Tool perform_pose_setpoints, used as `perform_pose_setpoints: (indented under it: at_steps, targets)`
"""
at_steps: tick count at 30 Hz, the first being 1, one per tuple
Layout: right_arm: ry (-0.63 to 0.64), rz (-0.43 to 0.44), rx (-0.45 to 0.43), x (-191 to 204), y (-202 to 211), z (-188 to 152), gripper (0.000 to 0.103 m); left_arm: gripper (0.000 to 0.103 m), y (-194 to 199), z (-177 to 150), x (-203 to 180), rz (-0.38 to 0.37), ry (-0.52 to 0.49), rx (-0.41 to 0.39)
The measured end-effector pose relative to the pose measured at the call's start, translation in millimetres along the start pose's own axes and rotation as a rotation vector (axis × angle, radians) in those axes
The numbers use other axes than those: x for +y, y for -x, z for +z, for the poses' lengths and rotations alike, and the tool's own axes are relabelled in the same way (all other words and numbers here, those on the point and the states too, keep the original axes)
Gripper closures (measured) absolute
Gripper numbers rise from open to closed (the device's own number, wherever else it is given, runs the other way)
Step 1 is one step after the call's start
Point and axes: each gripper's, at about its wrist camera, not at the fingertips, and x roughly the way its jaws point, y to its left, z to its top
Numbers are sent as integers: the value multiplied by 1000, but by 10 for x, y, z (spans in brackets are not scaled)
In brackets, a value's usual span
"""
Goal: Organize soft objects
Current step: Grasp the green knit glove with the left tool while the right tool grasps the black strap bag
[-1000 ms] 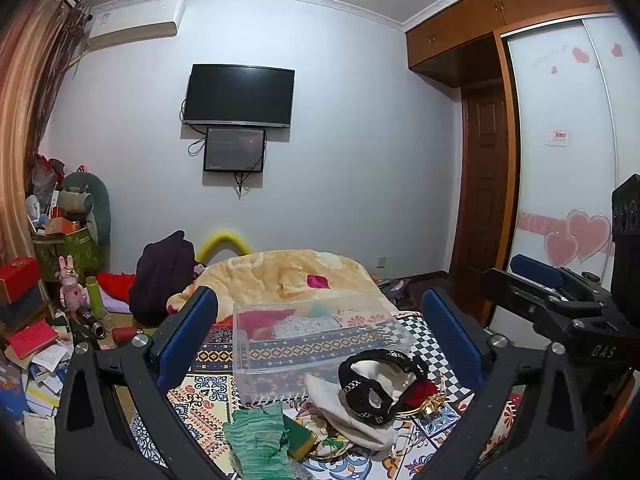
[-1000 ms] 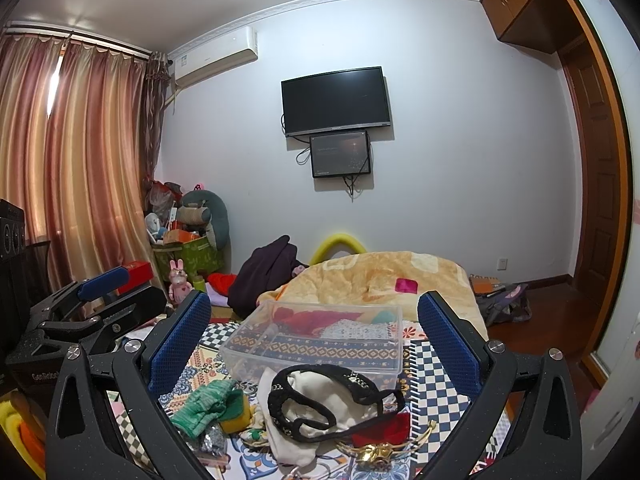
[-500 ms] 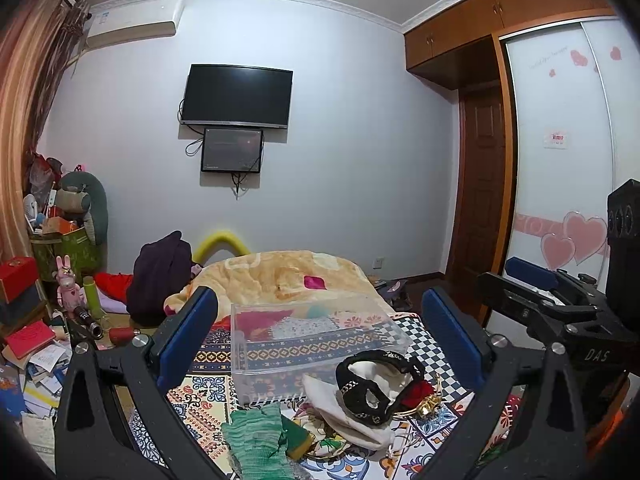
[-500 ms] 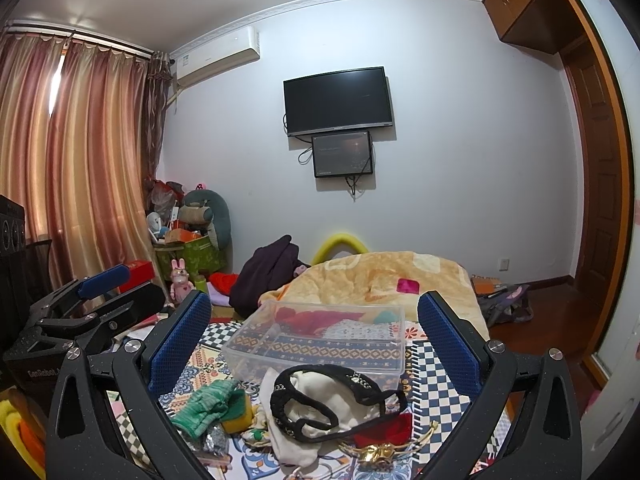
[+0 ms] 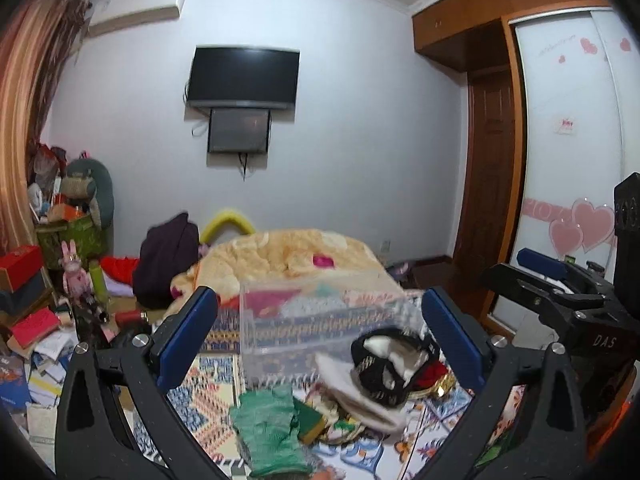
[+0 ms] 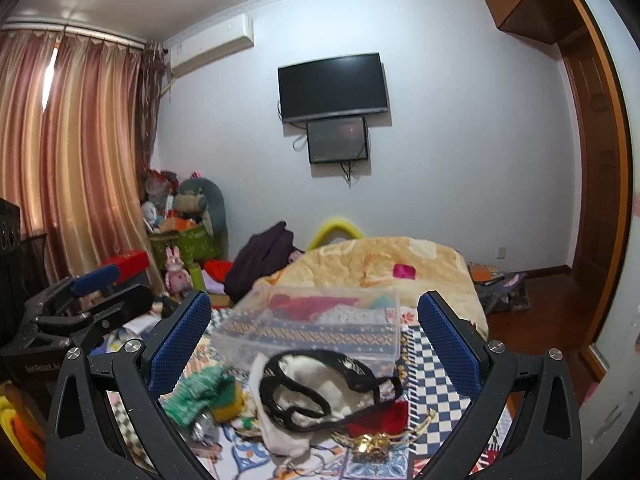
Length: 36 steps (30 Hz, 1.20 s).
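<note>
Pile: the soft things are lying in a heap on the patterned bedcover [image 6: 432,356], just in front of the clear bin [image 6: 320,328]; none is being held.
Nearest item: a black band [image 6: 320,384] is looping over a white cloth [image 6: 296,412], with a red piece [image 6: 380,420] and a gold trinket [image 6: 372,444] touching its near edge.
Green cloth: it [image 5: 268,420] is sitting to the left of the white cloth, apart from the bin.
Right gripper [image 6: 314,340]: its 2 fingers are standing wide apart, hovering above the black band, touching nothing.
Left gripper [image 5: 320,332]: its jaws are also spread wide and empty, facing the bin and the green cloth.
Step, as I judge it: reaching in for a first pick.
Doing it well: lowering onto 1 fabric only, pinching a raised fold, lifting slowly so the looped band is not dragging its neighbours along.
Bin: it is already holding red and pale fabric, with room looking left near its front wall.
In the way: the gold trinket is looking hard, so it is better left out; the band is tangling with the white cloth.
Around: an orange blanket [image 6: 384,268] is lying beyond the bin, a dark garment [image 6: 260,260] beside it, boxes and toys along the left wall.
</note>
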Motion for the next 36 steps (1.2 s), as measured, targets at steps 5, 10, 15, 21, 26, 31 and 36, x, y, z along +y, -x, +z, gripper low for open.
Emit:
perform_pose_setpoints:
  at_steps: [5, 10, 15, 21, 26, 31, 36]
  targets:
    - [-24, 26, 93, -58, -188, -207, 0, 6, -235, -282, 113, 12, 9, 116]
    - [-30, 62, 186, -55, -374, -408, 14, 23, -467, -545, 228, 9, 30, 233]
    - [-31, 106, 261, -32, -510, -549, 24, 26, -597, -773, 338, 15, 52, 301]
    - [-28, 141, 346, 24, -690, -710, 35, 35, -740, -990, 465, 17, 90, 373]
    - [-26, 162, 395, 111, -834, -809, 46, 43, -795, -1100, 516, 38, 102, 391]
    - [-36, 173, 414, 121, -915, -860, 73, 61, -806, -1128, 506, 19, 101, 396]
    - [-39, 182, 397, 96, -865, -850, 83, 75, -794, -1120, 491, 49, 86, 384]
